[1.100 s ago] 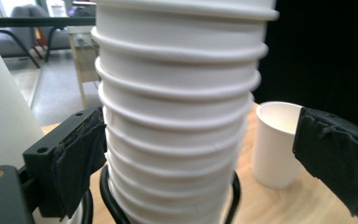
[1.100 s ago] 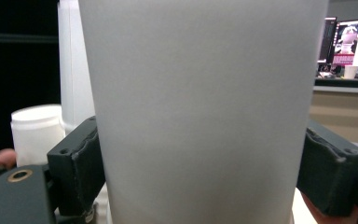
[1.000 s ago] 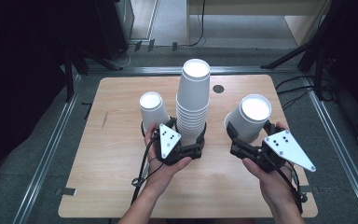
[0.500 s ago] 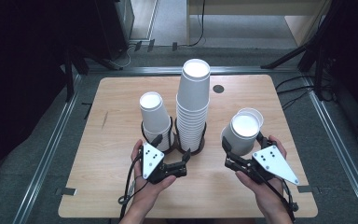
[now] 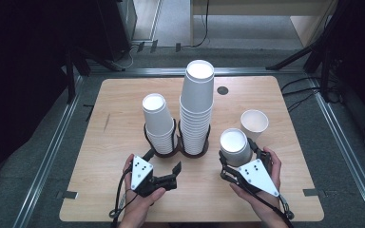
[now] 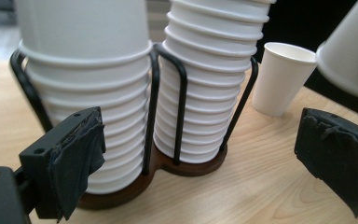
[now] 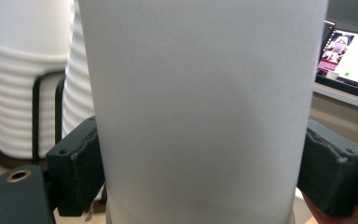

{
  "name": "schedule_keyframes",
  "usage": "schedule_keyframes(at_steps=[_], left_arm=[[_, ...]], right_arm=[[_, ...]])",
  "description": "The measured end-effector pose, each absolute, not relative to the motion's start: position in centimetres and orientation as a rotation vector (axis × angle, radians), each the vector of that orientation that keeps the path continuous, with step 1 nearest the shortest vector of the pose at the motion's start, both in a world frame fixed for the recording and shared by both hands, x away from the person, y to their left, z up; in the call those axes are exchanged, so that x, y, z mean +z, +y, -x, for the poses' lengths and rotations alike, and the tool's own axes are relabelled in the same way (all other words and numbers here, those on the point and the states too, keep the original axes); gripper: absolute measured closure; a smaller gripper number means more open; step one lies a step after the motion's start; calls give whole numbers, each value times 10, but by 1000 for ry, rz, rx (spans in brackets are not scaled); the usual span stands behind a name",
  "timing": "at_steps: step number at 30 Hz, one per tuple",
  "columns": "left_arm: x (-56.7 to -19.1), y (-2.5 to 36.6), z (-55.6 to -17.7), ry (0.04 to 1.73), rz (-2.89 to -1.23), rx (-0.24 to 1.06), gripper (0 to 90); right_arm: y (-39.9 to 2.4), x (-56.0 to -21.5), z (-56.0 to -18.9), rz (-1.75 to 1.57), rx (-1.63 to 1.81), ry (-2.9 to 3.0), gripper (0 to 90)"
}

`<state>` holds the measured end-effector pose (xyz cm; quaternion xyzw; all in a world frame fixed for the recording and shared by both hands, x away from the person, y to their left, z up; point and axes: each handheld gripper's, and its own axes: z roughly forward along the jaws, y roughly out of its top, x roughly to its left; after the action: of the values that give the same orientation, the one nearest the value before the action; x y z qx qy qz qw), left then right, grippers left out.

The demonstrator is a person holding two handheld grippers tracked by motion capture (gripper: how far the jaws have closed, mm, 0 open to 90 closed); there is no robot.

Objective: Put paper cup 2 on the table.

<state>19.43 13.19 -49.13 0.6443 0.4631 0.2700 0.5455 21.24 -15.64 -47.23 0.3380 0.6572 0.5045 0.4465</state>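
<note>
Two stacks of white paper cups, a short stack (image 5: 155, 122) (image 6: 81, 70) and a tall stack (image 5: 197, 107) (image 6: 209, 79), stand in a black wire holder (image 5: 171, 151) (image 6: 168, 168) on the wooden table (image 5: 114, 118). My left gripper (image 5: 163, 161) (image 6: 209, 163) is open just in front of the holder, with nothing between its jaws. My right gripper (image 5: 236, 155) (image 7: 205, 179) is shut on a single paper cup (image 5: 234, 145) (image 7: 205, 102) (image 6: 352, 60), whose flat white end faces up. Another cup (image 5: 254, 124) (image 6: 279, 77) stands upright just behind it.
A small dark hole (image 5: 223, 90) marks the table's far side. Metal rails (image 5: 52, 152) run along both sides of the table. Cables lie on the floor at the right (image 5: 309, 90). A lit screen (image 7: 349, 51) shows far off in the right gripper view.
My left gripper has drawn back from the short stack toward the near edge. My right gripper has brought its cup nearer and lower, and the upright cup now stands uncovered behind it.
</note>
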Motion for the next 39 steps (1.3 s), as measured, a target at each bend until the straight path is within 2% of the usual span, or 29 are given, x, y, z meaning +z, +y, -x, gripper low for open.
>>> schedule_keyframes(at_steps=[6,25,39], left_arm=[[-494,128,-192,1064,-1568,607,19],[-485,119,-188,977,-1577,336,19],[-484,112,-187,936,-1592,266,19]], right_arm=[[-147,-493,-212,-782,1148,1662,135],[-120,-524,-200,-397,853,1637,133],[-103,-540,-195,-252,763,1654,133]])
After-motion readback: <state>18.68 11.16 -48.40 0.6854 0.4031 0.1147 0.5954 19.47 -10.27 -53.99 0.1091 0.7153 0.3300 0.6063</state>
